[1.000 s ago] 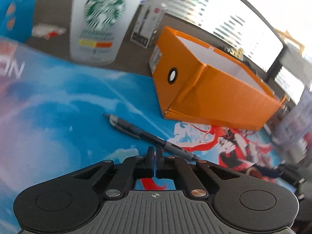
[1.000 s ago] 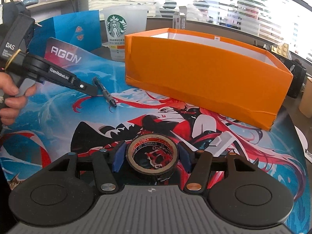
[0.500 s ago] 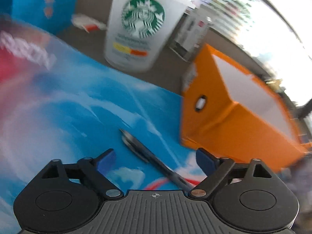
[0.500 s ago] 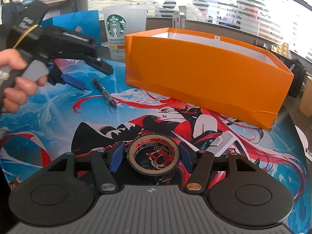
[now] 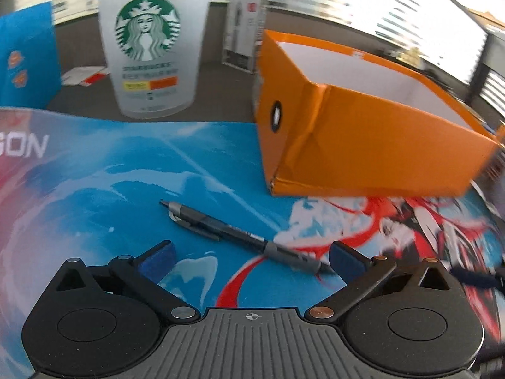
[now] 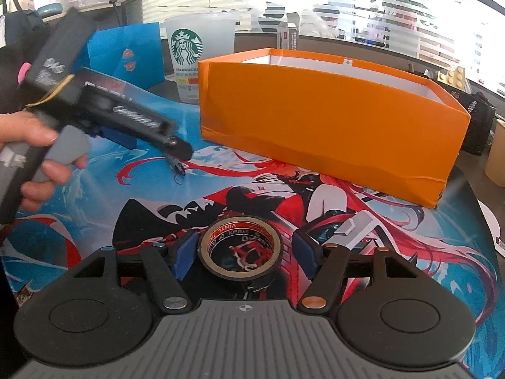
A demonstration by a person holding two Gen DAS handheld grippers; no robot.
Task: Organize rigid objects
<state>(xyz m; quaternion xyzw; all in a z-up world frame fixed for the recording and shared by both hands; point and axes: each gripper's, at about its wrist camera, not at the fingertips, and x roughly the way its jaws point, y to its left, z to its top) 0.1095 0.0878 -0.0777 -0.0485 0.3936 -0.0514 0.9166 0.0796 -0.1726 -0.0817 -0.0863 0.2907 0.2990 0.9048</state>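
A black pen (image 5: 240, 237) lies on the printed desk mat (image 5: 94, 189), its tip near my left gripper's right finger. My left gripper (image 5: 251, 260) is open wide just above it, jaws on either side of the pen. In the right wrist view the left gripper (image 6: 148, 139) hovers over the pen (image 6: 178, 167). A roll of black tape (image 6: 241, 249) lies flat on the mat between the open jaws of my right gripper (image 6: 243, 254), with small gaps either side. An open orange box (image 6: 331, 120), white inside, stands behind; it also shows in the left wrist view (image 5: 363, 145).
A Starbucks cup (image 5: 148, 44) stands behind the mat, left of the box. A blue folded card (image 6: 126, 53) stands at the far left. A small upright package (image 5: 246, 31) is behind the box. A dark mesh holder (image 6: 476, 126) stands right of the box.
My left gripper opened from shut and has moved in over the pen, turning to straddle it. My right gripper has opened slightly wider around the tape roll.
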